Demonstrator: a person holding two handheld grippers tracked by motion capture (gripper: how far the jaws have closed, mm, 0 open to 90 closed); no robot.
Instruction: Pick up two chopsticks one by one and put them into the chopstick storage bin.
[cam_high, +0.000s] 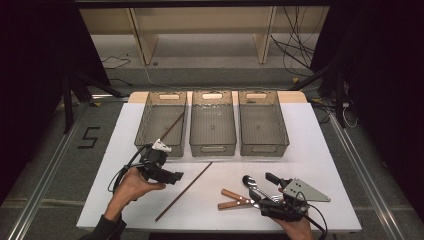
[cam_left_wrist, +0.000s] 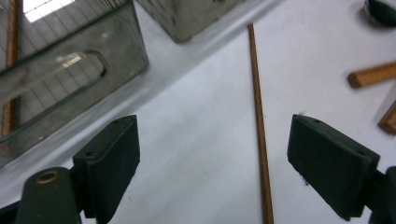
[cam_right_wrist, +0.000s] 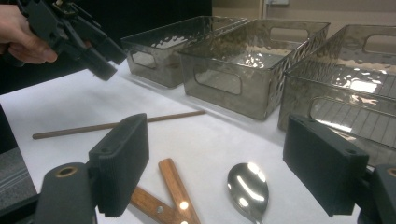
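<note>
A long brown chopstick (cam_high: 185, 191) lies slantwise on the white table (cam_high: 120, 150). My left gripper (cam_high: 179, 176) hovers just left of its upper half, open. In the left gripper view the chopstick (cam_left_wrist: 259, 126) runs between the wide-apart jaws of the left gripper (cam_left_wrist: 212, 128), nearer the right one and untouched. A second chopstick (cam_high: 172, 126) rests in the left bin (cam_high: 145, 122). My right gripper (cam_high: 264, 186) is open near the front edge, over a steel spoon (cam_right_wrist: 247, 186) and two wooden handles (cam_right_wrist: 175, 191).
Three grey see-through bins stand in a row at the back: left, middle (cam_high: 212, 148) and right (cam_high: 263, 149). The middle and right ones look empty. The spoon (cam_high: 248, 181) and wooden-handled cutlery (cam_high: 234, 199) lie front right.
</note>
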